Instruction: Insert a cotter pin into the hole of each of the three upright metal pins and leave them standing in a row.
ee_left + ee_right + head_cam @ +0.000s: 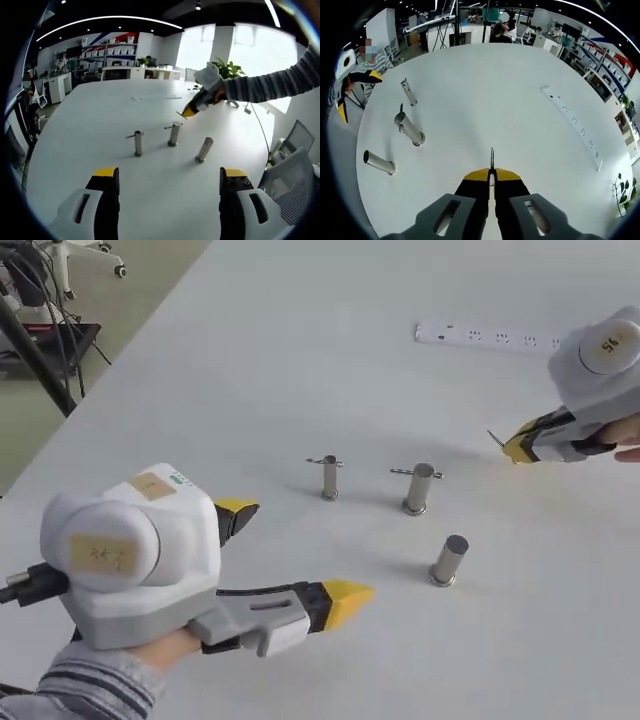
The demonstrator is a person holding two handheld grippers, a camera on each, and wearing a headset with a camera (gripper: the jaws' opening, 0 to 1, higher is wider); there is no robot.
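The left hand-held gripper (295, 552) hovers near-left over the worktop (250, 360), jaws wide and empty. To its right, the left pin (330, 478) and the middle pin (420, 488) each carry a cotter. The bare pin (450, 560) stands nearer, out of line and unsteadied. Far right, the right hand-held gripper (515, 447) pinches a cotter pin (492, 160). A sideways push would likely topple the bare pin, or the thin cotter may swivel between the jaws. The right sticker (610, 343) seems to read "15"; the left sticker (100, 555) is illegible.
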